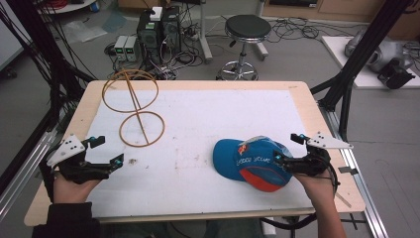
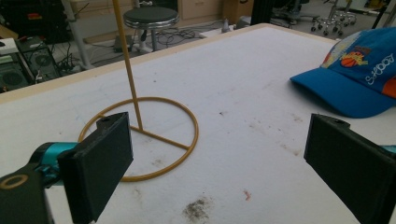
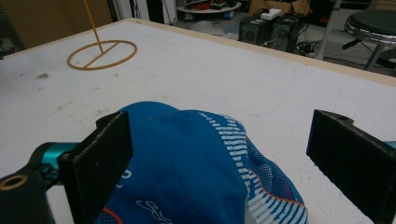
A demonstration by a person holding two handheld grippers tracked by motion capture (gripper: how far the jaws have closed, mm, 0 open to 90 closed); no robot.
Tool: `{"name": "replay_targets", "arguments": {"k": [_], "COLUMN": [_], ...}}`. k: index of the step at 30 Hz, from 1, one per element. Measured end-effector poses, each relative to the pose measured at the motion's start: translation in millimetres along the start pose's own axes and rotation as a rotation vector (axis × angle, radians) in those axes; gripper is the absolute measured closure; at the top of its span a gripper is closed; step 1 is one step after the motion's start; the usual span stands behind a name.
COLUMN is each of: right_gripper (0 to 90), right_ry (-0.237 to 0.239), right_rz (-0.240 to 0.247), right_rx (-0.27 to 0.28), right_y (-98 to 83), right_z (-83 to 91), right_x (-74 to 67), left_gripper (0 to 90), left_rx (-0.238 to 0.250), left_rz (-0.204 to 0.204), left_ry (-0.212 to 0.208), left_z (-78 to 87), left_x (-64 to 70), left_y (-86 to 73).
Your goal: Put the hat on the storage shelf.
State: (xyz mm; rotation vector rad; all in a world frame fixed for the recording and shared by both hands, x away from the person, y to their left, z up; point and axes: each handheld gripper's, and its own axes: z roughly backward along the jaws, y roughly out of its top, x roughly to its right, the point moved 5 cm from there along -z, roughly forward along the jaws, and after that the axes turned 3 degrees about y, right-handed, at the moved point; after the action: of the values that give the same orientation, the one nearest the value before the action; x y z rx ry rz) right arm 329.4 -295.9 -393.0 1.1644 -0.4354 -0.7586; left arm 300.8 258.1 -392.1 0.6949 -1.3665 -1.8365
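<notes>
High view: one blue cap point(image 1: 253, 164) near the tabletop's front right corner, brim pointing left, long axis running left-right. One yellow wire stand point(image 1: 133, 106) near the back left corner. Right gripper point(image 1: 289, 148) is at the cap's right end, jaws wide, holding nothing. Left gripper point(image 1: 106, 151) sits by the front left edge, jaws wide, empty, well apart from the cap. Right hand is clearly nearer.

Left gripper view: stand's base ring point(image 2: 140, 137) just ahead of the jaws, cap far right.

Right gripper view: cap crown point(image 3: 196, 163) directly between the open jaws, not clamped. Likely next: close on the crown.
</notes>
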Motion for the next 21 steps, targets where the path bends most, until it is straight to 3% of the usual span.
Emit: {"name": "replay_targets", "arguments": {"k": [10,21], "right_gripper": [6.1,6.2], "right_ry": [0.014,0.019], "right_rz": [-0.001,0.005], "right_rx": [-0.007,-0.008], "right_y": [-3.2,-3.1], "right_z": [-2.4,3.0], "right_x": [-0.7,-3.6], "left_gripper": [8.3,8.3], "left_rx": [-0.024,-0.005], "left_rz": [0.001,0.003], "left_ry": [0.008,0.012], "left_z": [-4.0,1.3], "left_x": [-0.5,-1.5], "left_y": [-5.3,-2.6]}}
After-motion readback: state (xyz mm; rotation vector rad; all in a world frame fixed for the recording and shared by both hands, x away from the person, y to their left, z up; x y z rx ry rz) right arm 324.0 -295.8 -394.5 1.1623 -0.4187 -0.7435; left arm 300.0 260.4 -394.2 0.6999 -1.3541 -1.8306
